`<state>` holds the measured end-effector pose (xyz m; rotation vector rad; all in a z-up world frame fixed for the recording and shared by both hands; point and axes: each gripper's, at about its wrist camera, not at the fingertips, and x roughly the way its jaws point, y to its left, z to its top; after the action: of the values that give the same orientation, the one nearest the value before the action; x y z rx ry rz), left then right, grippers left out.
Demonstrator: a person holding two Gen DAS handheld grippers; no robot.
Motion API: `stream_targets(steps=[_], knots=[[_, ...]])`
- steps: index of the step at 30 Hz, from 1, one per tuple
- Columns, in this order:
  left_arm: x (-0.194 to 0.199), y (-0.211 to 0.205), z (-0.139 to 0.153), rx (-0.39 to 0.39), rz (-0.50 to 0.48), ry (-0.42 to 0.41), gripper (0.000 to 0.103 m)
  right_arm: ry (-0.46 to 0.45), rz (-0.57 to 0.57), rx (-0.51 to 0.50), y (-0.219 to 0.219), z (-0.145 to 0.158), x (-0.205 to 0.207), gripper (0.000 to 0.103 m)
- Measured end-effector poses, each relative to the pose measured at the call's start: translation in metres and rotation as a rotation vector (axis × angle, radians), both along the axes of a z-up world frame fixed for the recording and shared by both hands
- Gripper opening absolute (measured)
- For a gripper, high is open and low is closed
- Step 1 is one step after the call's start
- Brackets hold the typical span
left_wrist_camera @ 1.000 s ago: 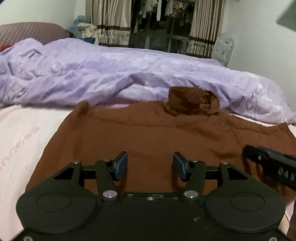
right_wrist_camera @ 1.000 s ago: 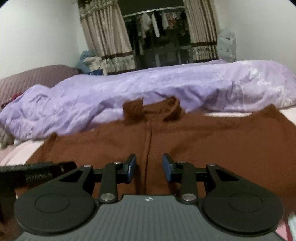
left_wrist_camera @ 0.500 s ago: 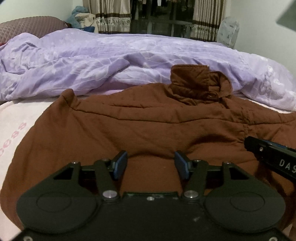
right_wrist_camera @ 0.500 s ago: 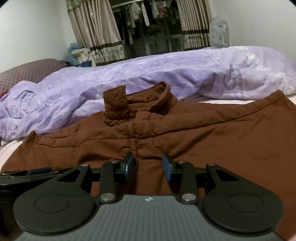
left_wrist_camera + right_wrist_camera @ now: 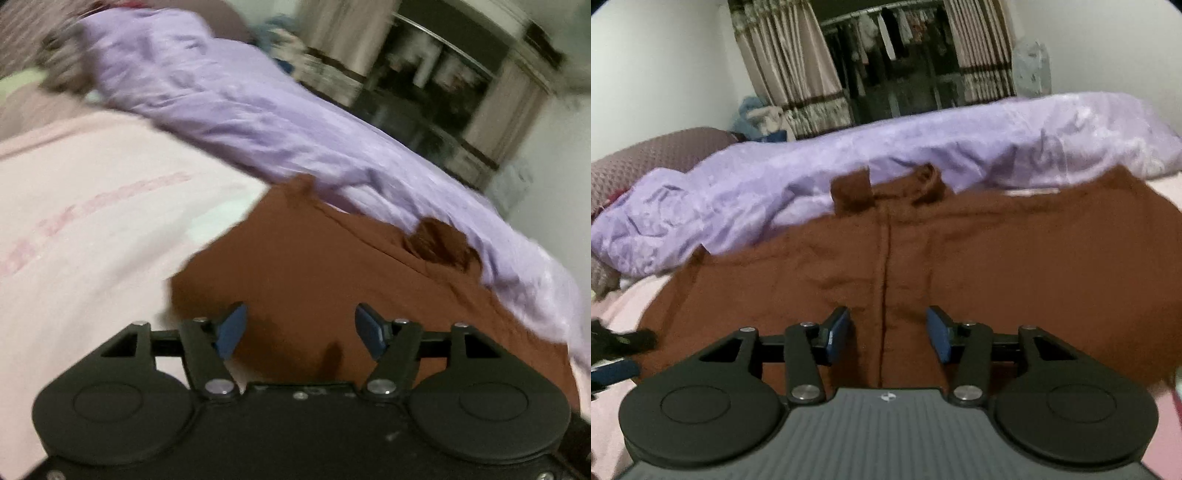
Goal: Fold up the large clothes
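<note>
A large brown garment (image 5: pixel 1015 266) lies spread on the bed, collar (image 5: pixel 886 188) at the far side, front seam running toward me. My right gripper (image 5: pixel 886 332) sits low over the near hem. Its jaws are opening, the seam shows between them, and the blue pads stand off the cloth. In the blurred, tilted left wrist view, my left gripper (image 5: pixel 301 326) hovers over the garment's (image 5: pixel 332 273) left part near its edge. Its jaws are also opening, with brown cloth seen behind the gap and nothing pinched.
A crumpled purple duvet (image 5: pixel 923 147) is heaped along the far side, touching the collar. Pink bedsheet (image 5: pixel 92 221) lies left of the garment. A brownish pillow (image 5: pixel 657 155), curtains (image 5: pixel 790 74) and hanging clothes stand beyond. A blurred black part of the left tool (image 5: pixel 624 341) is at the left edge.
The left view has swung left and rolled, now showing the garment's left edge and pink sheet. Both pairs of jaws stand wider apart. The garment lies flatter in the right view.
</note>
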<state>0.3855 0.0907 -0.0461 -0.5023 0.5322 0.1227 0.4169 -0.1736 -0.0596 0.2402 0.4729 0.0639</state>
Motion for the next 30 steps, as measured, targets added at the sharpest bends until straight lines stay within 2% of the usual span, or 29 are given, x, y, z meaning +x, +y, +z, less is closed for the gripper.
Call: stream_targets(steps=[3, 6, 11, 25, 27, 30], knots=[[-0.006, 0.017, -0.013, -0.078, 0.067, 0.039, 0.067, 0.011, -0.001, -0.005, 0.001, -0.007, 0.001, 0.06], [-0.004, 0.028, -0.029, -0.174, 0.091, 0.071, 0.068, 0.009, 0.003, -0.017, 0.003, -0.009, 0.001, 0.061], [0.003, 0.039, -0.044, -0.29, 0.105, 0.032, 0.07, 0.011, 0.003, -0.018, 0.005, -0.01, 0.0, 0.062], [0.043, 0.064, -0.047, -0.4, 0.126, -0.041, 0.076, 0.006, 0.011, -0.035, 0.006, -0.012, 0.001, 0.065], [0.047, 0.067, -0.046, -0.4, 0.118, -0.044, 0.076, 0.005, 0.01, -0.04, 0.006, -0.012, 0.001, 0.065], [0.052, 0.069, -0.043, -0.382, 0.102, -0.026, 0.07, 0.001, 0.007, -0.065, 0.009, -0.013, 0.0, 0.065]])
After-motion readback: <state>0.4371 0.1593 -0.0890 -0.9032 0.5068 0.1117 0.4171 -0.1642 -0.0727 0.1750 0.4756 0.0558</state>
